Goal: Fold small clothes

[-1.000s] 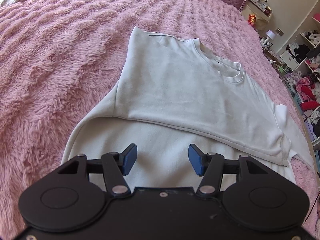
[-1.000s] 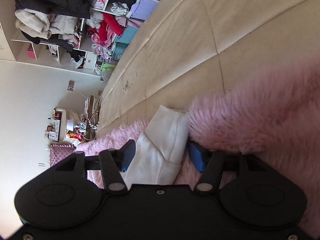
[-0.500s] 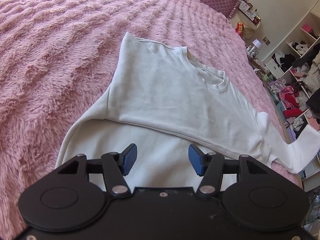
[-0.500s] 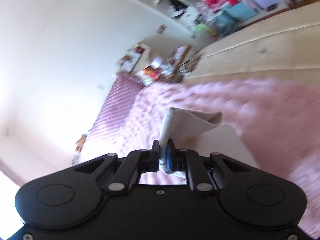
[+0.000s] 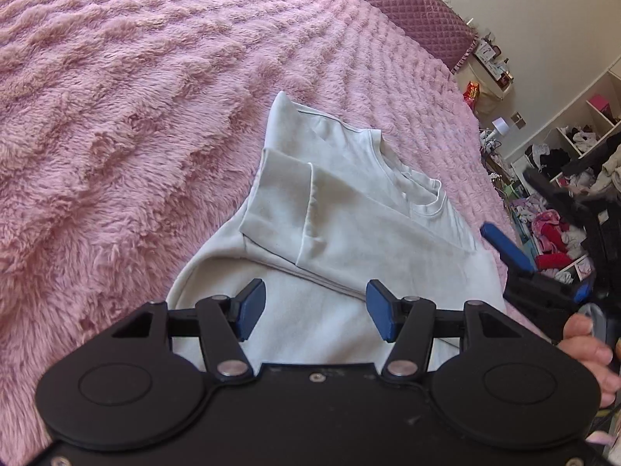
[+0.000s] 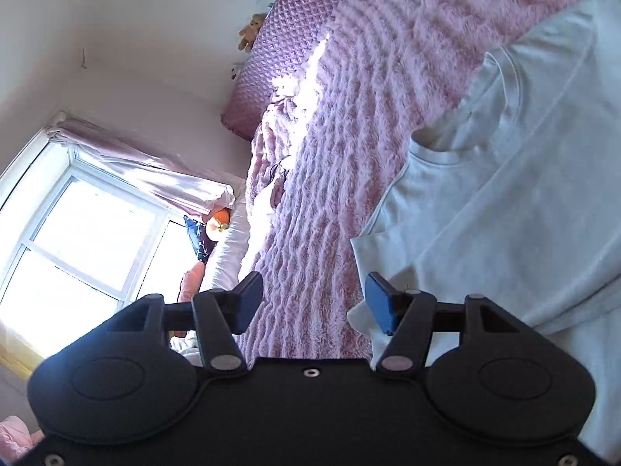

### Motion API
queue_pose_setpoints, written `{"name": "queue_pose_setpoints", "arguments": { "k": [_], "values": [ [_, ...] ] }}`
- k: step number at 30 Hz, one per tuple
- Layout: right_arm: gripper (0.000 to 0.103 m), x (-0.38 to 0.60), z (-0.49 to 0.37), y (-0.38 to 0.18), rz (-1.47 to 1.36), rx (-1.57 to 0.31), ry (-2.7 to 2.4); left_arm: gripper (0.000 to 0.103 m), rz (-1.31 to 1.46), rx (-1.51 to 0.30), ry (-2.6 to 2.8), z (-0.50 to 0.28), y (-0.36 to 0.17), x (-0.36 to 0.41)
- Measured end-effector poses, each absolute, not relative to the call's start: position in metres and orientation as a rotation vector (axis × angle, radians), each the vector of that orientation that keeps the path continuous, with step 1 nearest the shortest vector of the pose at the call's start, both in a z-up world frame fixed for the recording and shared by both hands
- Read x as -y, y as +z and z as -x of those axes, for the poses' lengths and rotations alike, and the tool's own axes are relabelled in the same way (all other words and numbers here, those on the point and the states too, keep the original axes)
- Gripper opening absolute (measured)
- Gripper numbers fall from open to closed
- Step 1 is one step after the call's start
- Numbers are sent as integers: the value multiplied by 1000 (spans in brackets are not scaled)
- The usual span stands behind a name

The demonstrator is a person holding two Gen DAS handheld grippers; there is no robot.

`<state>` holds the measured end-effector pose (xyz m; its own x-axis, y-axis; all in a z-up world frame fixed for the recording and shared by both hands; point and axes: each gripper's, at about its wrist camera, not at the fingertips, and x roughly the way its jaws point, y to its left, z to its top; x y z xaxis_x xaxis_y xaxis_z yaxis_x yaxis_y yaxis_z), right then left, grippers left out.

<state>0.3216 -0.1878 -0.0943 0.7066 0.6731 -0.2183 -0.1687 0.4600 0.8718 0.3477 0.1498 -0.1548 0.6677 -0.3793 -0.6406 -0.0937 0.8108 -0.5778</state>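
A bedroom: pink fluffy bedspread [image 5: 155,116], quilted headboard [image 5: 407,4]

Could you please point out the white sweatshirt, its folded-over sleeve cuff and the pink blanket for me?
white sweatshirt [image 5: 388,248]: left wrist view, on the chest panel.
sleeve cuff [image 5: 283,190]: left wrist view, on the folded-over cuff end.
pink blanket [image 5: 136,124]: left wrist view, on bare fluffy pile left of the shirt.

Each gripper is matte black: a flat body with two round raised discs at its corners, angular linkage arms on silver pivot pins, and small screws along the body edge. The left gripper [image 5: 316,308] and the right gripper [image 6: 314,299] both end in blue rectangular pads [image 5: 250,306]. At the left view's right edge a person's fingers [image 5: 586,343] show bare, with no sleeve visible.
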Motion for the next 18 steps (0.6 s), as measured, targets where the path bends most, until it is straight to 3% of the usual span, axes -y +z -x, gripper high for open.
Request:
{"name": "queue_pose_setpoints", "arguments": {
  "k": [10, 18],
  "values": [
    [60, 346, -271, -140, -929, -581, 184, 57, 880, -780, -106, -388, -185, -154],
    [60, 391, -273, -175, -1112, -554, 138, 57, 804, -818, -71, -408, -199, -131]
  ]
}}
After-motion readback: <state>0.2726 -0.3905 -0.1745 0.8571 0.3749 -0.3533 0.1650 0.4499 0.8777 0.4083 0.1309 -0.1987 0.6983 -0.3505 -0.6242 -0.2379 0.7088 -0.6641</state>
